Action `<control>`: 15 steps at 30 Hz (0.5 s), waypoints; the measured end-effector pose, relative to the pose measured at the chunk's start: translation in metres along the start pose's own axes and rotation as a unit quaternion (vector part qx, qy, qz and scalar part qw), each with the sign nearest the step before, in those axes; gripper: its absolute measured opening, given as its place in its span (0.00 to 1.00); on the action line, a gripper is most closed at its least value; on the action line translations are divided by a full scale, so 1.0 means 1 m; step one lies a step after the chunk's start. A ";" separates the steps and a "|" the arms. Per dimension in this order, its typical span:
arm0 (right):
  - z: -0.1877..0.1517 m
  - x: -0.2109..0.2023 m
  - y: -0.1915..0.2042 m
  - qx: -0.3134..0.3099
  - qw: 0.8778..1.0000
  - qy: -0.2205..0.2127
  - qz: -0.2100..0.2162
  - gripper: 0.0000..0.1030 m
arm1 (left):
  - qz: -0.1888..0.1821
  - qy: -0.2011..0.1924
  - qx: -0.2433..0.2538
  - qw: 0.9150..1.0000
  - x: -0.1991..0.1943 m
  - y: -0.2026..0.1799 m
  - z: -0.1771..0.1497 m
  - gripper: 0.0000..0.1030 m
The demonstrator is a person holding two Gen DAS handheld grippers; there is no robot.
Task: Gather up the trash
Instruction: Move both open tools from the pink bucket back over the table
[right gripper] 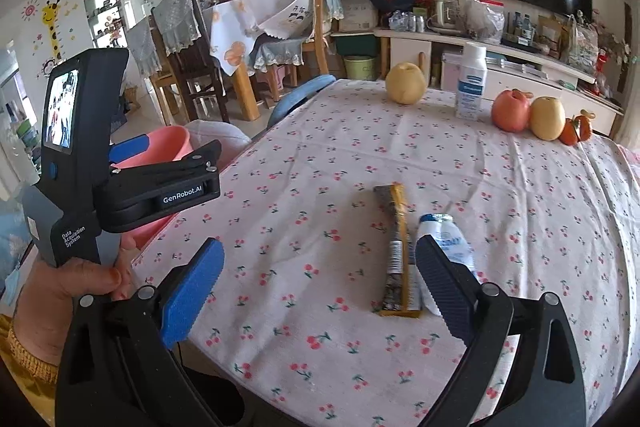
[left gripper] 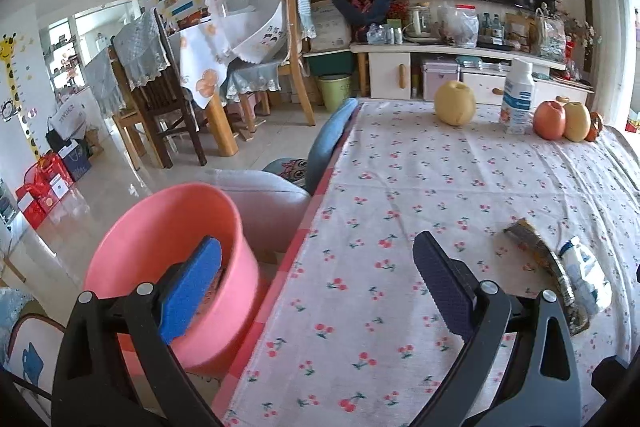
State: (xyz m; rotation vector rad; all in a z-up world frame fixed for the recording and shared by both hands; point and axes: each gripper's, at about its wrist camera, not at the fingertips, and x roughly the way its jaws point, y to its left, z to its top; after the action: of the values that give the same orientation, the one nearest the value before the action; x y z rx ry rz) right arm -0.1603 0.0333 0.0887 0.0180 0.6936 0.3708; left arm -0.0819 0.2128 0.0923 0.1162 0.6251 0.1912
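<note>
Your left gripper (left gripper: 316, 291) hangs over the near edge of the surface (left gripper: 440, 179), its fingers wide apart and holding nothing. The blue-padded left finger (left gripper: 192, 291) stands in front of the pink bin (left gripper: 160, 227), which sits just off the surface's edge; the dark right finger (left gripper: 444, 287) stands over the cherry-print cloth. Past the right finger lie the two pieces of trash: a flat yellow-and-dark wrapper (left gripper: 548, 267) and, touching it on the far side, a crumpled white packet (left gripper: 584, 275).

Your right gripper (right gripper: 320, 287) hovers above the same surface, fingers likewise wide and empty. The wrapper (right gripper: 396, 247) lies between the fingers, close to the dark right finger (right gripper: 444, 291); the white packet (right gripper: 444, 239) is partly hidden behind that fingertip. To the left of the blue finger (right gripper: 192, 291), a hand (right gripper: 68, 291) grips the left gripper's handle.

Well beyond both sets of fingers, at the far end of the surface, stand a yellow pear (right gripper: 405, 83), a white bottle (right gripper: 472, 83) and a cluster of fruit (right gripper: 528, 111).
</note>
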 end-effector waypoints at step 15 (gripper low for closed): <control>-0.007 -0.027 -0.045 0.023 0.999 -0.010 -0.025 0.93 | -0.027 0.002 0.021 0.999 -0.011 -0.047 -0.004 0.94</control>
State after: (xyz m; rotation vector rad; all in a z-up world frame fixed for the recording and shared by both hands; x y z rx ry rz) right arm -0.1685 -0.0189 0.0939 0.0480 0.6815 0.3069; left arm -0.0865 0.1652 0.0873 0.1402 0.6366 0.1264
